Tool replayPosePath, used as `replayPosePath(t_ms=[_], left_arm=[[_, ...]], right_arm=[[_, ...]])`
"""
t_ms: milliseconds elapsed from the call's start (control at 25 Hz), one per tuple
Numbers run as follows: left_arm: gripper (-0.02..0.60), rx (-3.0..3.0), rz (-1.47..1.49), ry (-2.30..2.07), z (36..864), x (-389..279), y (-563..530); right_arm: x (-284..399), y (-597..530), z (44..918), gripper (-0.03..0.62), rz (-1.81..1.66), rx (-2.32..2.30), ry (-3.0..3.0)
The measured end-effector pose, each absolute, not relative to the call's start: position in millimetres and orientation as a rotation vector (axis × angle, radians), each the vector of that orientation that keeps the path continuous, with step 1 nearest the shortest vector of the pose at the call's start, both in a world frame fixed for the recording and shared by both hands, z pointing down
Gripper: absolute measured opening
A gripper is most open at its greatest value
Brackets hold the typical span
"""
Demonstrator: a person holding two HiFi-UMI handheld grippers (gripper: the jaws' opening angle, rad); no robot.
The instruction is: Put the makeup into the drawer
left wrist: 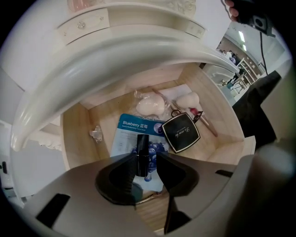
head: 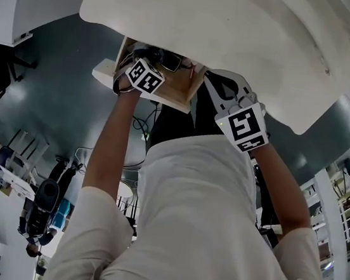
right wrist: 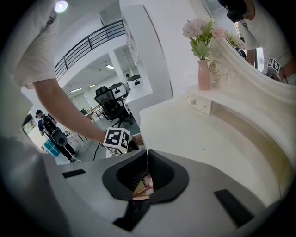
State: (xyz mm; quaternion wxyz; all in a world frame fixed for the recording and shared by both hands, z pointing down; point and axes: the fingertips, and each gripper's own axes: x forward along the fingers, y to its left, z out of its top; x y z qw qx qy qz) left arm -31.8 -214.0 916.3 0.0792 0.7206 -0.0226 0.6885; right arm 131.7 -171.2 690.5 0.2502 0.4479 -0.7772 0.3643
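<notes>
The wooden drawer [left wrist: 76, 134] stands pulled out under the white dressing table [head: 240, 29]. Inside lie a blue "Blueberry" mask sachet [left wrist: 132, 127], a black compact [left wrist: 181, 132], two pale sponges [left wrist: 150, 106] and a thin brush [left wrist: 209, 124]. My left gripper [left wrist: 146, 156] points straight down into the drawer. A small black tube [left wrist: 142, 149] lies between its jaws on the sachet, with a gap at the right jaw, so they are open. My right gripper [right wrist: 147, 155] hovers beside the drawer over the table's edge, its jaws shut with nothing in them. In the head view the left gripper [head: 151, 69] reaches into the drawer [head: 171, 94].
A crumpled clear wrapper [left wrist: 96, 134] lies at the drawer's left. On the table stand a pink vase with flowers [right wrist: 203, 69] and a small raised shelf [right wrist: 203, 102], with a mirror at the right. Office chairs and people are far behind.
</notes>
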Motion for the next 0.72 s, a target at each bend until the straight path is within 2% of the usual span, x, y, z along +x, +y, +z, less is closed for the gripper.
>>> replayPosePath(t_ms=[280, 520, 720], left_arm=[[0.150, 2.193, 1.993, -0.131, 890, -31, -221], [0.146, 2.210, 1.738, -0.270, 847, -24, -229], [0.114, 2.270, 1.533, -0.382, 802, -18, -242]], right_arm=[[127, -174, 680, 0.029, 0.946, 1.221, -2.129], [117, -184, 662, 0.029, 0.873, 1.244, -2.142], [106, -190, 641, 0.029, 0.790, 1.263, -2.150]])
